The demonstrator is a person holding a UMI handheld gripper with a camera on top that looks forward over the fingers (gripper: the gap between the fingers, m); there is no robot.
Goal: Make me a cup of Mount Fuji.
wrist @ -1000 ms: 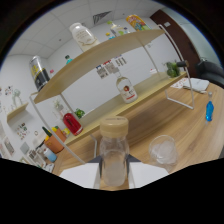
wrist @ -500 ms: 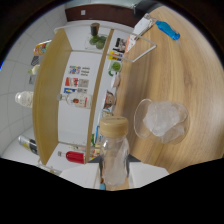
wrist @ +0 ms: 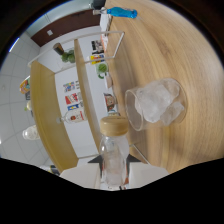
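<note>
A: What's the hand-held gripper [wrist: 116,167] doing?

B: Pinching a clear bottle with a tan cap [wrist: 114,155], low centre of the frame, a finger pressed on each side. The whole view is rolled over sideways, so the bottle looks tipped toward the glass.

A: Glass where?

B: Glass of ice [wrist: 156,103], centre right, on the wooden bench [wrist: 165,45], just beyond the bottle's cap. Cap looks on, nothing visibly pouring.

A: Step?

B: My read: lining up a pour into the iced glass. Next needs the mouth over the rim; if the cap is a closed one, it has to come off first.

A: Other stuff?

B: Shelf of bottles [wrist: 75,100] at left, blue bottle [wrist: 121,12] lying at the top.
</note>
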